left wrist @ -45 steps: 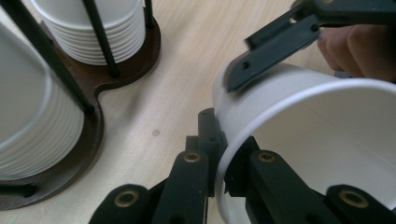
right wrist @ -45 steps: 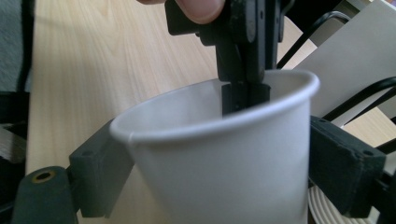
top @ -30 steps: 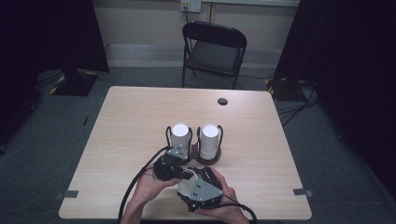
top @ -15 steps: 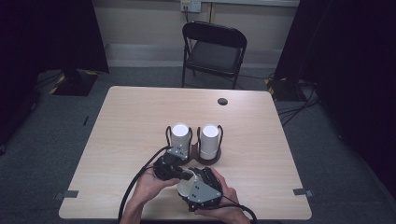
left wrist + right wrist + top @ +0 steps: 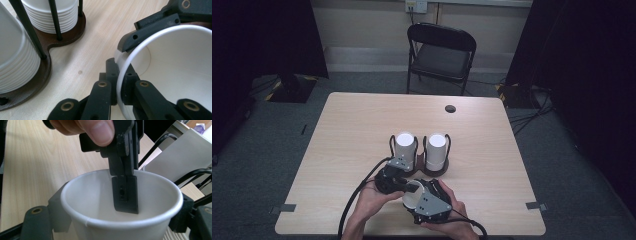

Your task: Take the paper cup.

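I have one white paper cup (image 5: 120,202) between my two tongs, near the edge of the table (image 5: 362,125) closest to me, just in front of the dark wooden holder (image 5: 37,75) with its two stacks of cups (image 5: 435,150). My left tongs (image 5: 118,82) are pinched together on the cup's rim, one jaw inside the wall and one outside, as the left gripper view shows plainly; from the right gripper view that inner jaw hangs down into the cup's mouth. I hold it by the lip because the thin wall gives me a firm edge to steady it by.

My right tongs (image 5: 120,225) stand around the cup's body from outside, one jaw on each flank. They have just been closing, with the cup between them; the pads look to be against the wall, though I can't be sure they press on it yet. I take this as a handover: the rim grip keeps the cup from slipping while the body grip settles.

In the high view my hands (image 5: 377,200) and the grey plate (image 5: 427,200) cover most of the cup, so only a sliver of white shows. The cup's base is cut off in both gripper views, and the tops of the stacks are out of the left gripper view.
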The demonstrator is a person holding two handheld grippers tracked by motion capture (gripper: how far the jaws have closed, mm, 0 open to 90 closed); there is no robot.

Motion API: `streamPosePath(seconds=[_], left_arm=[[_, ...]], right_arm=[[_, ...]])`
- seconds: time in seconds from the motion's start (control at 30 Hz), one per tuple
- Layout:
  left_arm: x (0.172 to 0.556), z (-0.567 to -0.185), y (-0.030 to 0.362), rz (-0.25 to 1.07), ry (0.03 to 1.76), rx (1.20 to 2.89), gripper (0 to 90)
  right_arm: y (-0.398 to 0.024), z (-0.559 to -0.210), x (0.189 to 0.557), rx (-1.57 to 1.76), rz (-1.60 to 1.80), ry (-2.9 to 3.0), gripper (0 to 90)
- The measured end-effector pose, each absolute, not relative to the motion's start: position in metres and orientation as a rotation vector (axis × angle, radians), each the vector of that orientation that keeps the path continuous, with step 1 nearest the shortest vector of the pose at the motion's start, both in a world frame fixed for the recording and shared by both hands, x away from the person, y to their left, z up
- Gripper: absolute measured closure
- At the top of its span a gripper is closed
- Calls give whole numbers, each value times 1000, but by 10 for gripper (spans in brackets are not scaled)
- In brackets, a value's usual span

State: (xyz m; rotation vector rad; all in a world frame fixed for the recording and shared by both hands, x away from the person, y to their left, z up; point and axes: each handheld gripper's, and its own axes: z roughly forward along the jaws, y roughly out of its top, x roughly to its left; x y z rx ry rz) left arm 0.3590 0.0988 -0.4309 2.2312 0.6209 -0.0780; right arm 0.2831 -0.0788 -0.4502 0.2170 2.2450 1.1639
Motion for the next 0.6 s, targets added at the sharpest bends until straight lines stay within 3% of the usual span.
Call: streamPosePath(seconds=[0.6], left_arm=[[355, -430, 108, 25, 638, 2059, 738]], right_arm=[[-90, -446, 291, 347, 1223, 2201, 237]])
